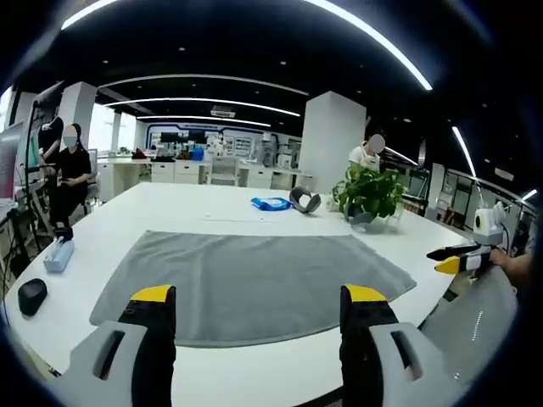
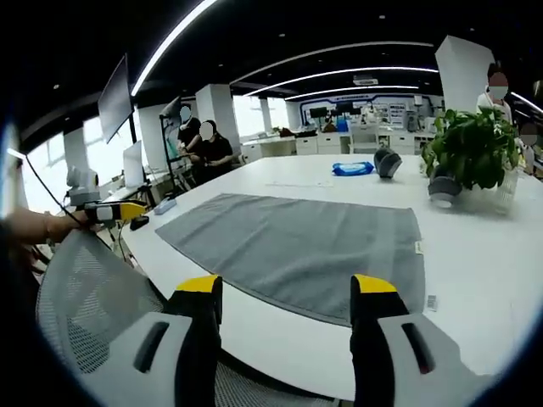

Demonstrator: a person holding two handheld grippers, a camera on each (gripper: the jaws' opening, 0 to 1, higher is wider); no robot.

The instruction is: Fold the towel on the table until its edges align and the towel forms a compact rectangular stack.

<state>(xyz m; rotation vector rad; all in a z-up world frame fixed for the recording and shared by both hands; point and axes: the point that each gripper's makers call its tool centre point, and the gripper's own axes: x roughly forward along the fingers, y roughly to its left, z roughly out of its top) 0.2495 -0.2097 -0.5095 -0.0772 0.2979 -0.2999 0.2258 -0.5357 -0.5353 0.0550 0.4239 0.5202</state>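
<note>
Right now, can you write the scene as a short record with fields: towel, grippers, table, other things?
towel: grey towel lies flat and unfolded on the table, no fold made yet
left gripper: open, holds nothing, at the near edge of the towel
right gripper: open, holds nothing, before a towel edge
table: white
other things: plant, blue item, dark case, mesh chair

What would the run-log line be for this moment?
towel: flat, unfolded on table | left gripper: open, short of near edge | right gripper: open, short of near edge | fold: not started
</note>
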